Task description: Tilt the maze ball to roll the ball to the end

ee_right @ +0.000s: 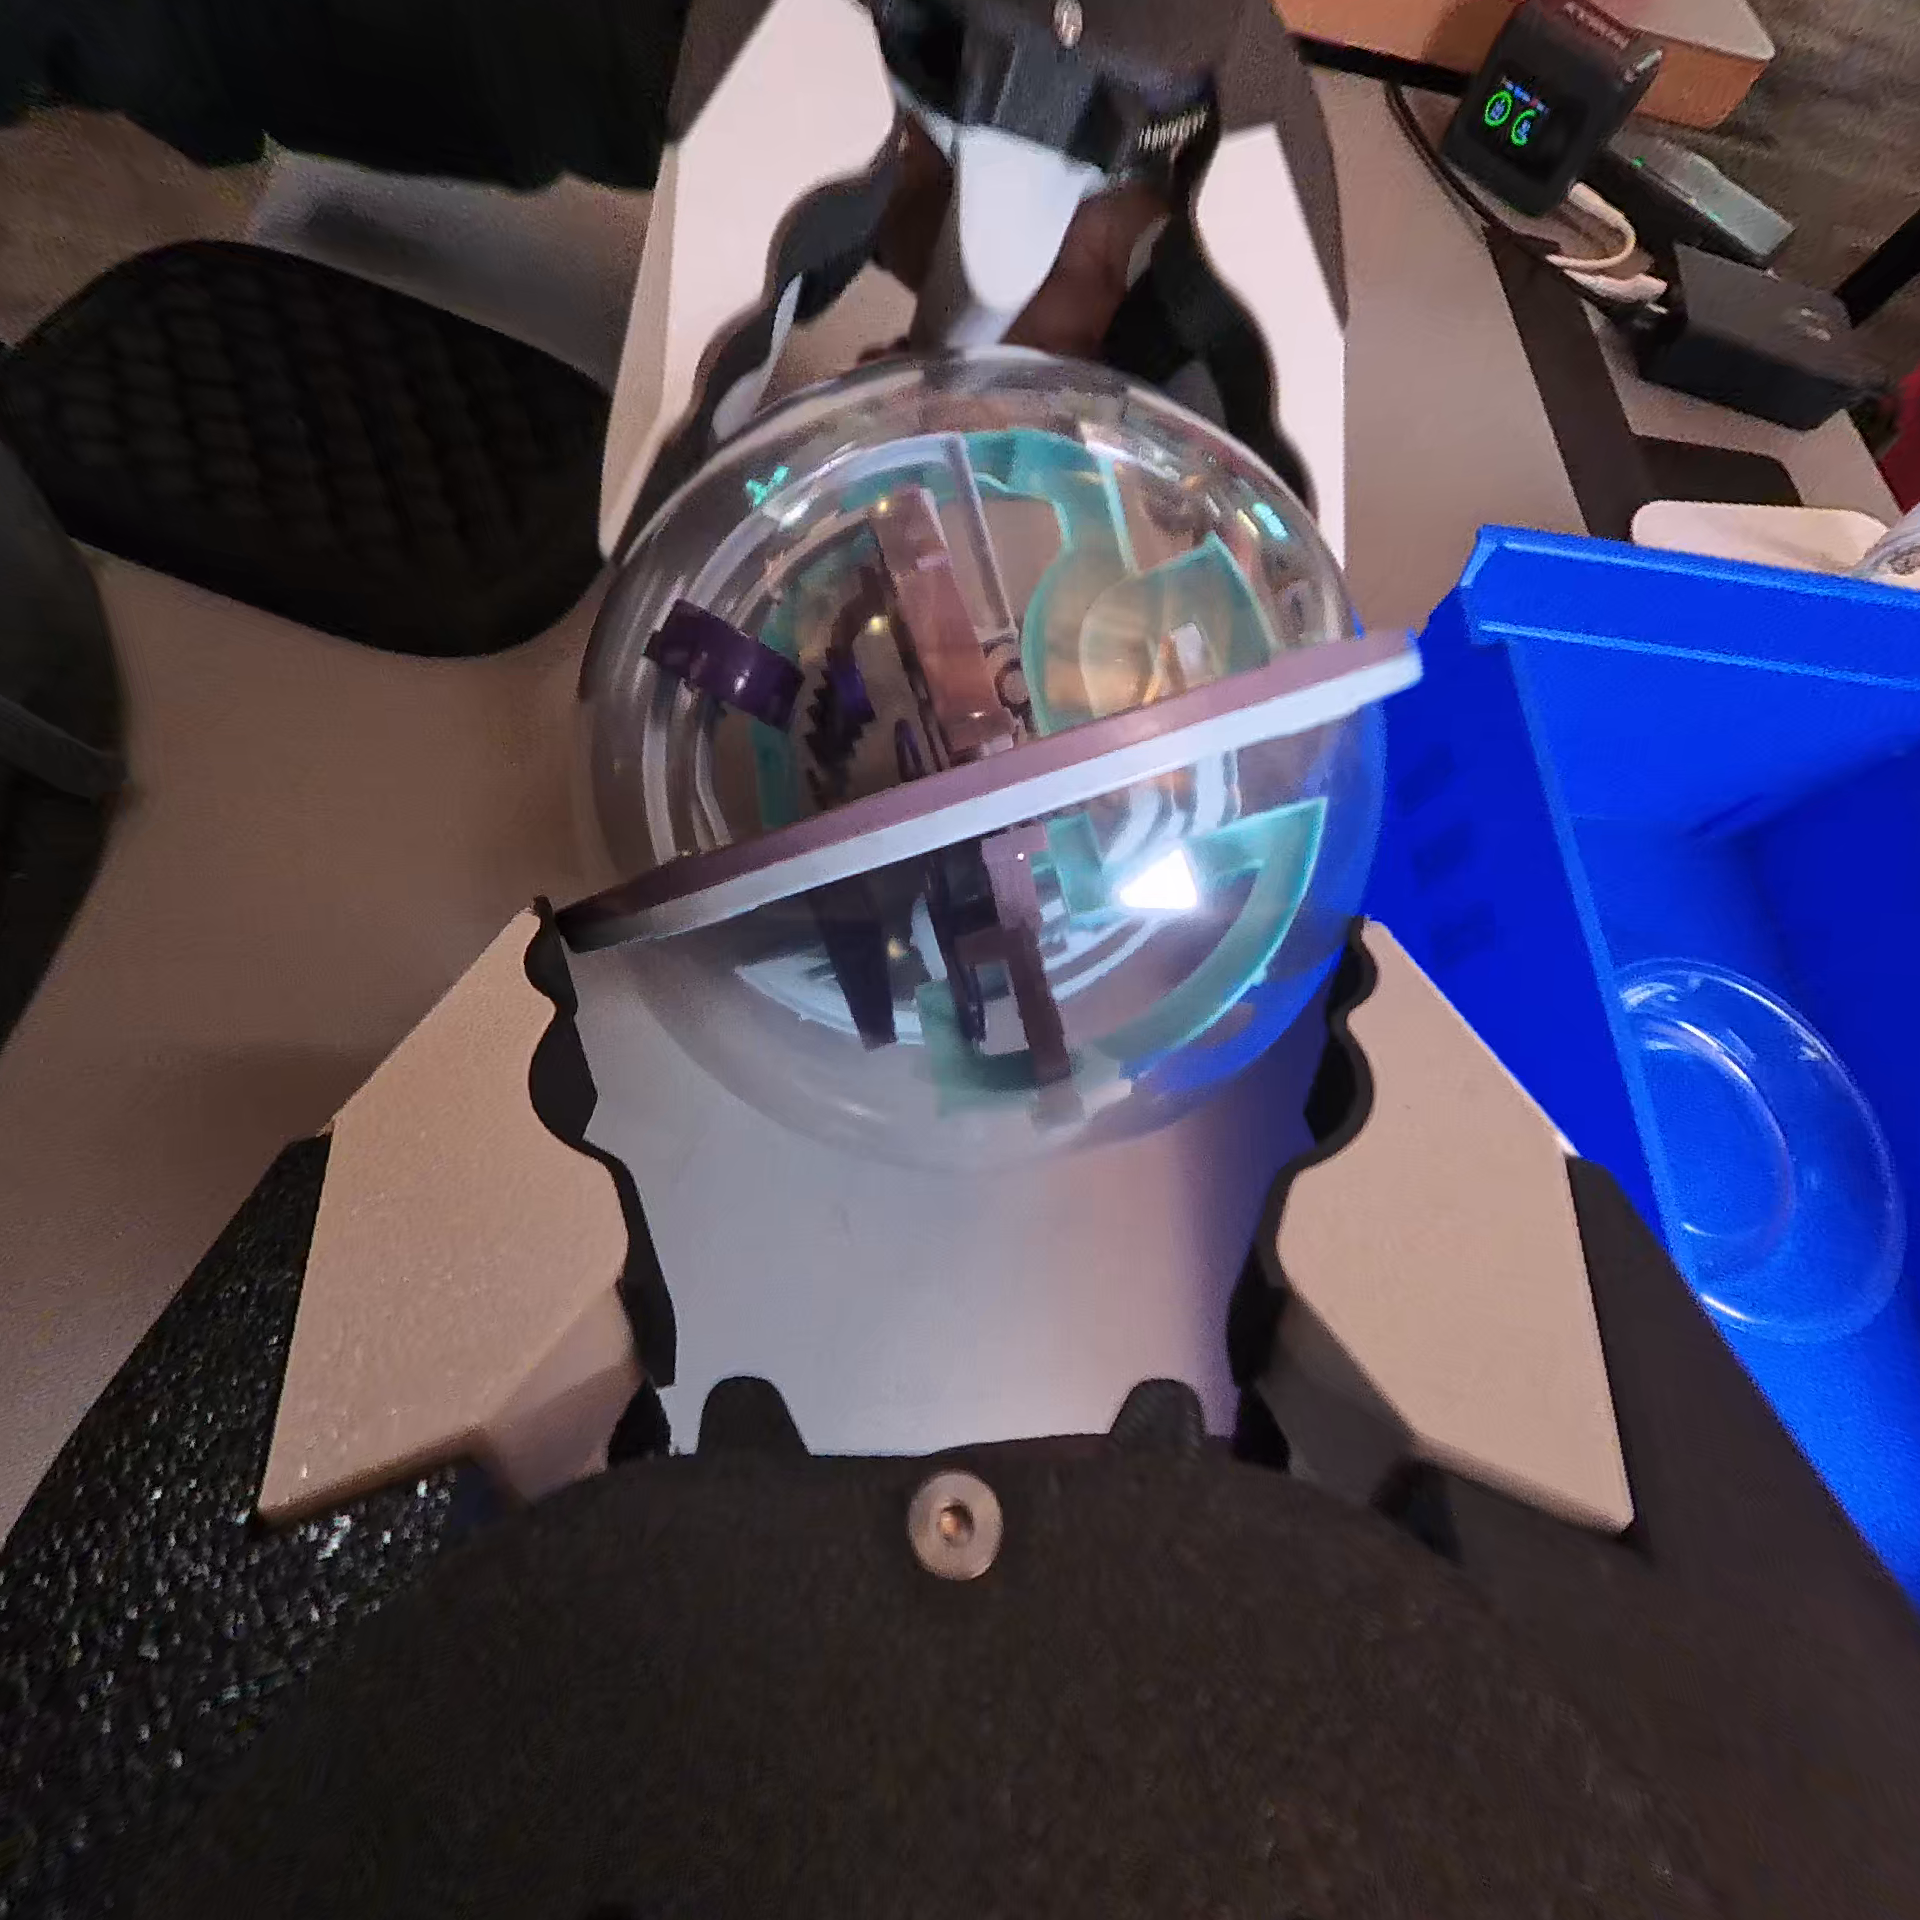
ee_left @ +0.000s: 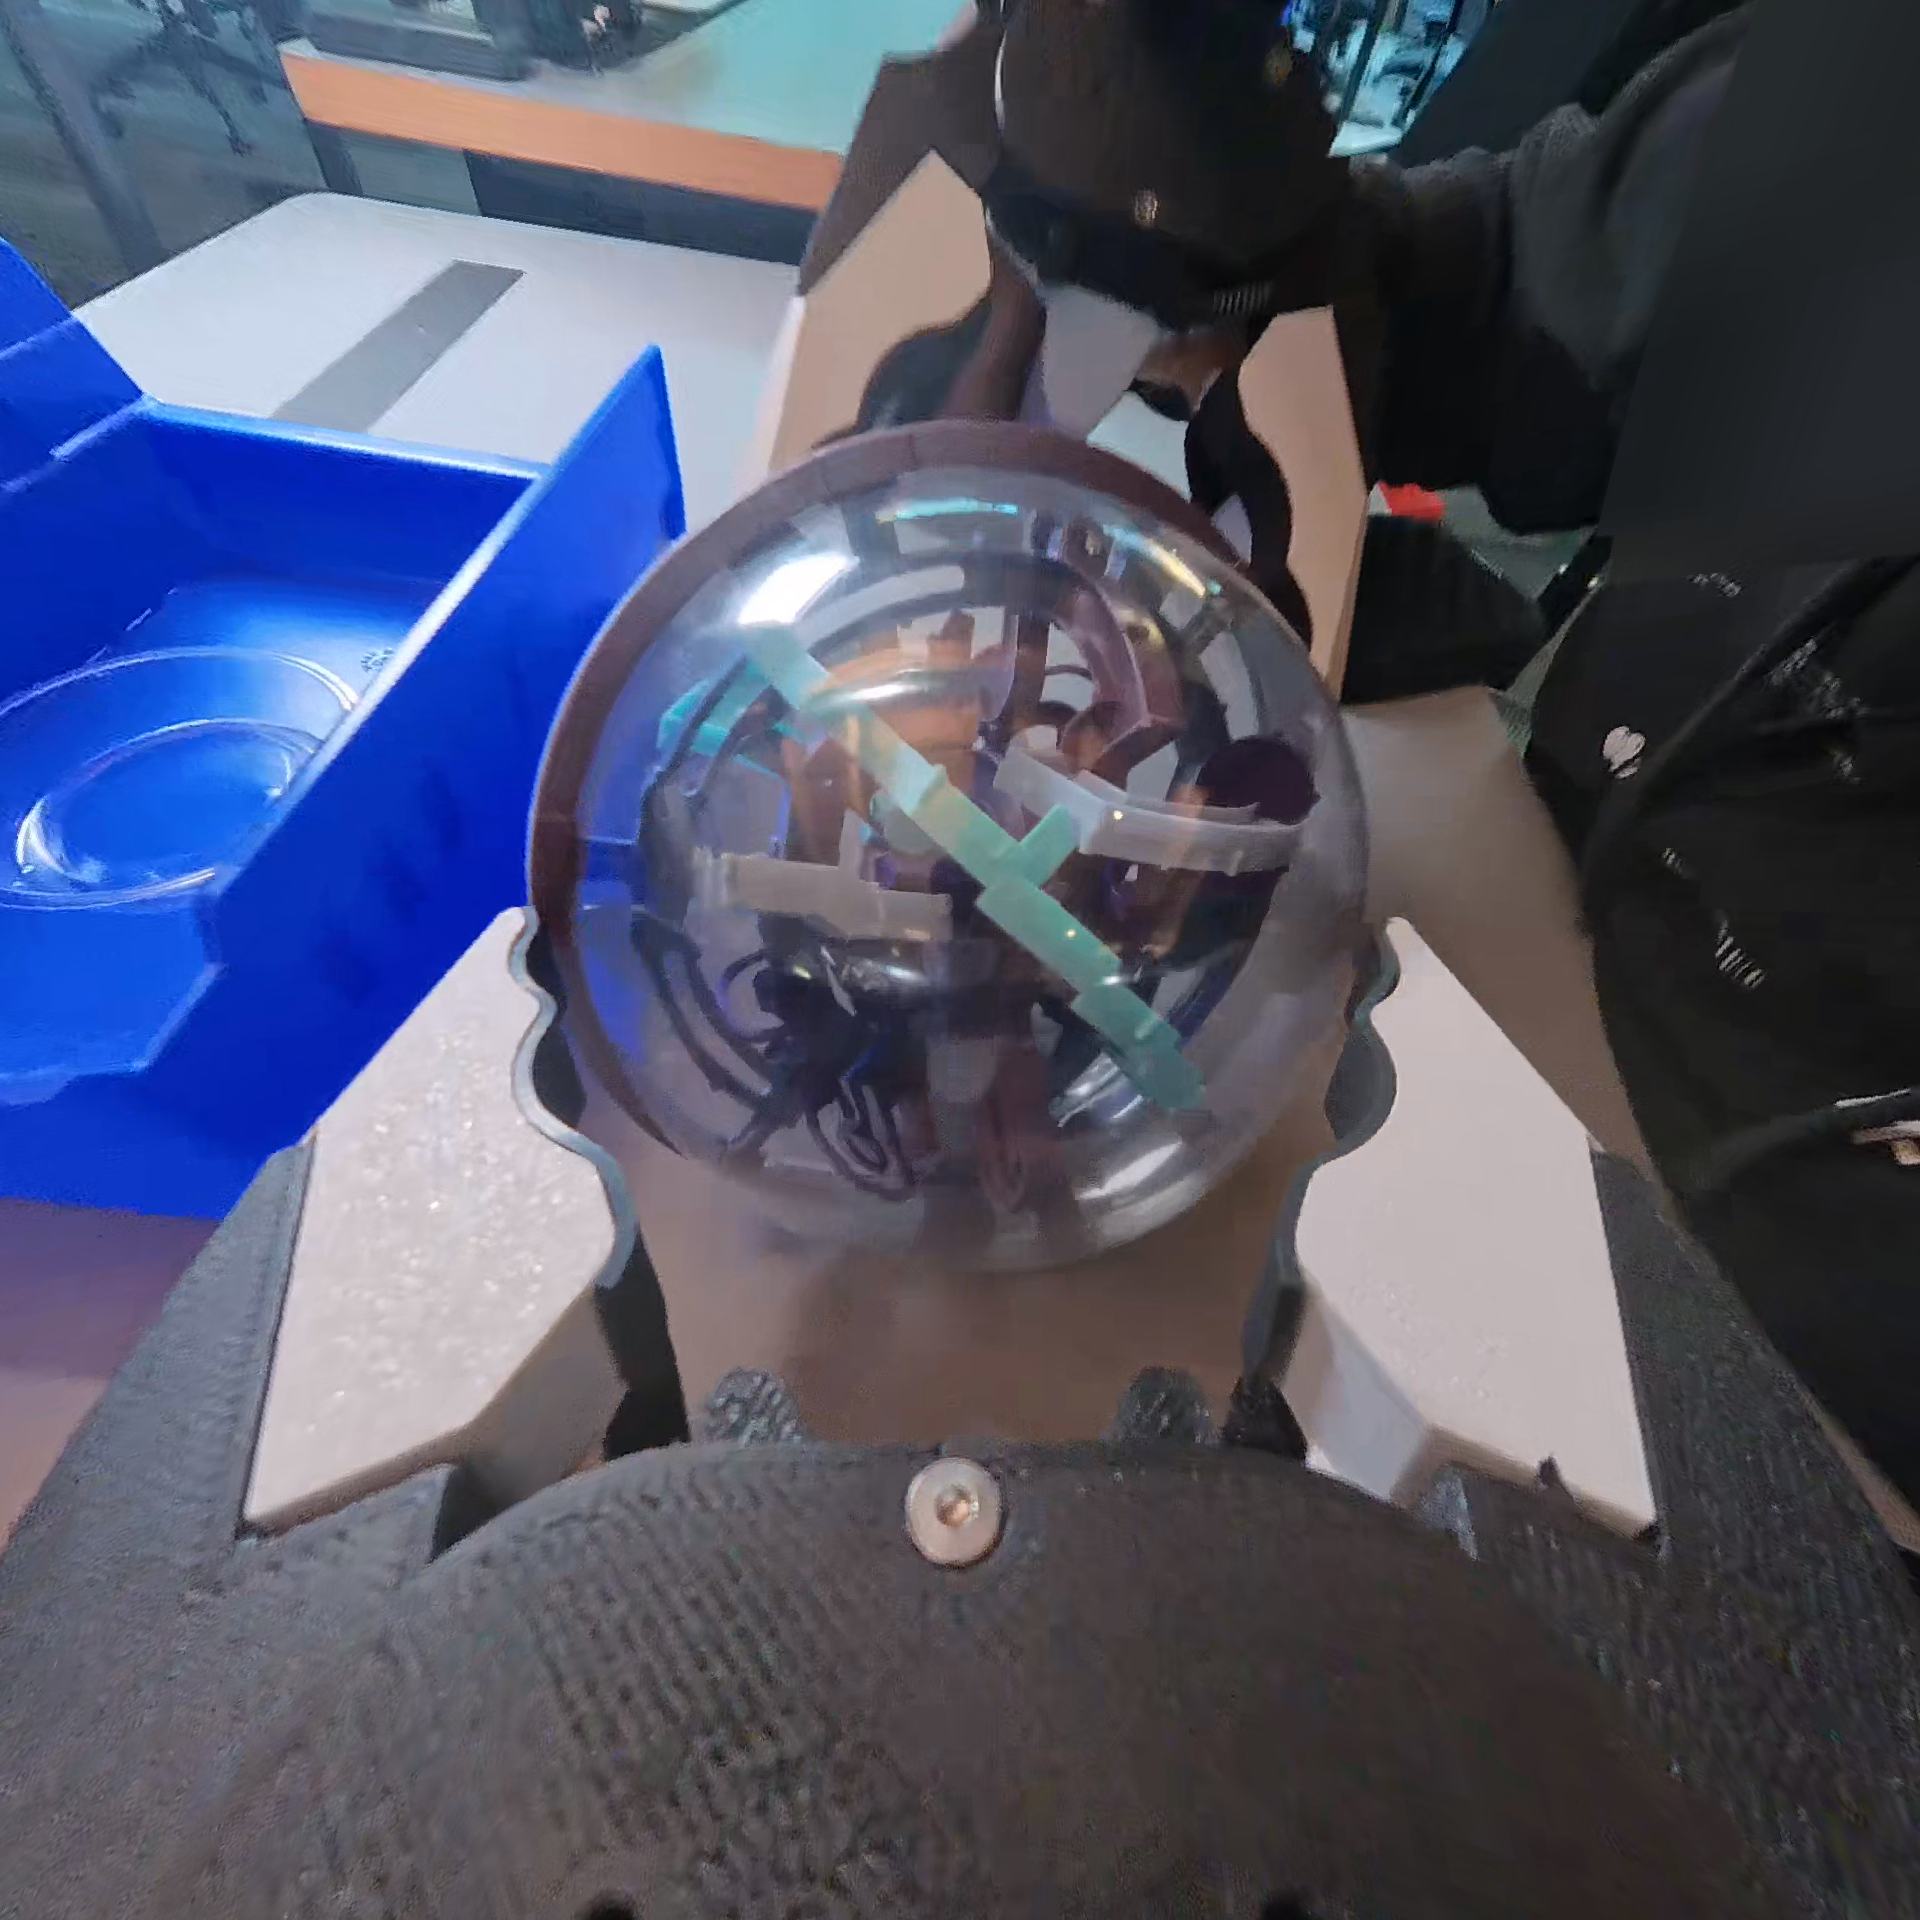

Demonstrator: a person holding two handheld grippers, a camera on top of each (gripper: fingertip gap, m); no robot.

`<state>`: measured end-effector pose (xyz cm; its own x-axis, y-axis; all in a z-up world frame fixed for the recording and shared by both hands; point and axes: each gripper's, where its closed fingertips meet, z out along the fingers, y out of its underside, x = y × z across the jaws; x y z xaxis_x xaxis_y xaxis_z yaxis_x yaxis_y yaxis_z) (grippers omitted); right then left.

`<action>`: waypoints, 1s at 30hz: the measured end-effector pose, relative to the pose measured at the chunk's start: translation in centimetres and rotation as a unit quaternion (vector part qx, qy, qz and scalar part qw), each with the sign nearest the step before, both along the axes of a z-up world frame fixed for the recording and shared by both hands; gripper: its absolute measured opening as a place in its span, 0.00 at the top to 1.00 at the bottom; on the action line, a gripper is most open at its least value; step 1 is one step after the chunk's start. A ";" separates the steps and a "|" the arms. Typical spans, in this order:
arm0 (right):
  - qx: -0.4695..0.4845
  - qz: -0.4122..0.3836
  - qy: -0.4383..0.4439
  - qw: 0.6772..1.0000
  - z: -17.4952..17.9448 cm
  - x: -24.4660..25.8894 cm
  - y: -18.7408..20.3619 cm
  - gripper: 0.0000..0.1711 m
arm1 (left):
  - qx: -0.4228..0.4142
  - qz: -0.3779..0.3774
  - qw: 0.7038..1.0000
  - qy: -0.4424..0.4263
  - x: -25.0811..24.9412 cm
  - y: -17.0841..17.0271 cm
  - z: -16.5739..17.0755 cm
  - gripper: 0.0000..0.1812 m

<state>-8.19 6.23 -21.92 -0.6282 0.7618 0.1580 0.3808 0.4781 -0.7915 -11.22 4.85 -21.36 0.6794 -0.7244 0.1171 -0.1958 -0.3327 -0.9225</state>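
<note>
The maze ball (ee_left: 945,852) is a clear sphere with a dark equator band and teal, white and purple tracks inside. It is held in the air between both grippers, which meet it from opposite sides. My left gripper (ee_left: 951,935) has its fingers pressed on the sphere's left and right sides. My right gripper (ee_right: 951,925) clamps the maze ball (ee_right: 977,769) the same way, the band running slantwise. Each gripper shows beyond the ball in the other's view: the right one (ee_left: 1101,343), the left one (ee_right: 997,208). I cannot make out the small ball inside.
A blue box (ee_left: 312,727) holding a clear plastic dish (ee_left: 156,800) lies close beside the ball; it also shows in the right wrist view (ee_right: 1662,831). A person's dark sleeve (ee_left: 1714,727) is at the right. A black mesh seat (ee_right: 291,447) and small devices (ee_right: 1527,104) lie beyond.
</note>
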 end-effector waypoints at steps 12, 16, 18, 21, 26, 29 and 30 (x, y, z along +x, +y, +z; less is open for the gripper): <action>-0.133 -0.083 0.039 0.987 -1.7 1.5 0.5 0.16 | 0.030 0.027 0.996 -0.080 -0.2 -0.9 -0.9 0.23; -0.160 -0.123 0.032 0.979 -3.6 1.3 -0.3 0.16 | 0.036 0.027 0.994 -0.099 0.0 -0.7 -1.1 0.24; -0.152 -0.137 0.042 0.978 -3.5 0.9 -0.4 0.13 | 0.040 0.025 0.993 -0.112 0.2 -0.6 -1.1 0.24; -0.157 -0.129 0.053 0.978 -2.4 1.0 -0.2 0.14 | 0.038 0.023 0.992 -0.114 0.6 -0.6 -1.3 0.24; -0.126 -0.118 0.080 0.982 -0.9 1.7 0.4 0.14 | 0.029 0.022 0.996 -0.083 1.6 -0.3 -1.9 0.23; -0.110 -0.116 0.085 0.983 -0.7 2.0 0.5 0.16 | 0.030 0.025 0.998 -0.053 1.7 -0.3 -1.6 0.23; -0.110 -0.115 0.088 0.983 -0.6 2.0 0.5 0.16 | 0.035 0.030 0.997 -0.056 1.6 -0.2 -1.1 0.23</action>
